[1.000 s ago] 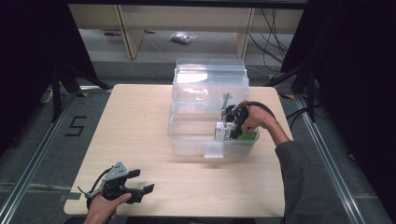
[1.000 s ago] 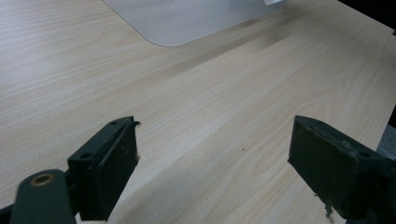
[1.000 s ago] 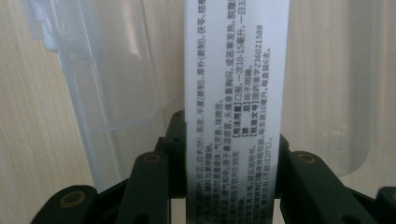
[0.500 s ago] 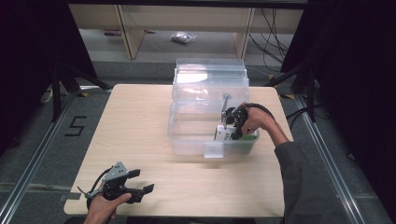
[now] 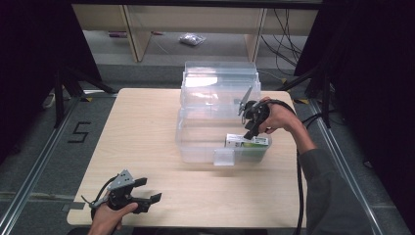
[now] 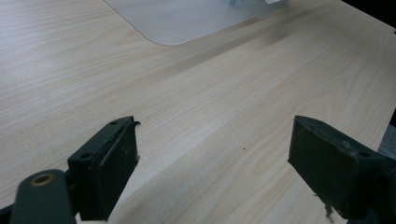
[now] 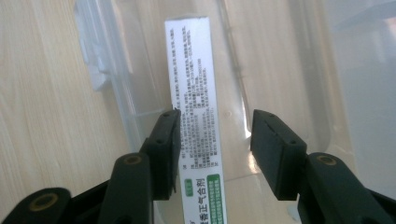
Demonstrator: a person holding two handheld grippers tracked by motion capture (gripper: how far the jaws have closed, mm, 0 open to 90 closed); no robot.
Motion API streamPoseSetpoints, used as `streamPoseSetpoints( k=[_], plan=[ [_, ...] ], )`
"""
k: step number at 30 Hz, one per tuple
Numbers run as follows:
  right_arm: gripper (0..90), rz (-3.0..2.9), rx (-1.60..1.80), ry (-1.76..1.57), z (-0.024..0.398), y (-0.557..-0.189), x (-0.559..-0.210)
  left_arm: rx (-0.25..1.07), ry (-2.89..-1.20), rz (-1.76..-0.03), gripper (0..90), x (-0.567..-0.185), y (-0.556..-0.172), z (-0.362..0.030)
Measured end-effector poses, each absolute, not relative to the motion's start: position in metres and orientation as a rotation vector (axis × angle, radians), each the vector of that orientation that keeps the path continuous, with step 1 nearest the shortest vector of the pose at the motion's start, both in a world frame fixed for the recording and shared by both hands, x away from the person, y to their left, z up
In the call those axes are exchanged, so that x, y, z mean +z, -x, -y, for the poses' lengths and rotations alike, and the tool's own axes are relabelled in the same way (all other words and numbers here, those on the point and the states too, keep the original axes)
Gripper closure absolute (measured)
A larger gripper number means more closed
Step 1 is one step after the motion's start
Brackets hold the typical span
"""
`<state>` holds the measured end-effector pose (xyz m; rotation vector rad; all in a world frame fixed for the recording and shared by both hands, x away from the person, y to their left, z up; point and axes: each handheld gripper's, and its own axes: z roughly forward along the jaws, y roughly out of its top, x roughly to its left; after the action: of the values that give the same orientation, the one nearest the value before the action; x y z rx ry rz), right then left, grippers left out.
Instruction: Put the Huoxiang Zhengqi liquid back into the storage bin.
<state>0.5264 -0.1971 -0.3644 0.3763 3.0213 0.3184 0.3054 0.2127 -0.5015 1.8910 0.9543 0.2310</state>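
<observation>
A long, narrow white carton with dense black print and a green end (image 7: 196,116) lies flat in the clear plastic storage bin (image 5: 195,142), its long axis along the front wall, beneath the right gripper (image 7: 215,144), jaws parted around nothing, while the left gripper (image 6: 215,158) gapes wide over the pale wooden table (image 5: 142,132).

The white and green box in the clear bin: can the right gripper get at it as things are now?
Probably yes. The right gripper hangs over the open clear bin with its jaws apart, just above the white and green box. No lid or other thing lies between them.
</observation>
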Motion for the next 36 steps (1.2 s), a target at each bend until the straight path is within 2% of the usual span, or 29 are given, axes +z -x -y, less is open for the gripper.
streamPoseSetpoints(
  k=[11,19,36],
  plan=[
    [38.2,-2.927,0.506,-0.591,0.205,-0.513,-0.350,0.225,-1.886,-0.960,14.9,-0.502,-0.306,-0.212],
    [31.2,-2.837,0.624,-0.757,0.212,-0.503,-0.349,0.231,-1.891,-0.961,14.9,-0.502,-0.306,-0.213],
    [27.1,-2.766,0.755,-0.876,0.211,-0.484,-0.351,0.238,-1.889,-0.954,14.9,-0.501,-0.306,-0.213]
  ],
)
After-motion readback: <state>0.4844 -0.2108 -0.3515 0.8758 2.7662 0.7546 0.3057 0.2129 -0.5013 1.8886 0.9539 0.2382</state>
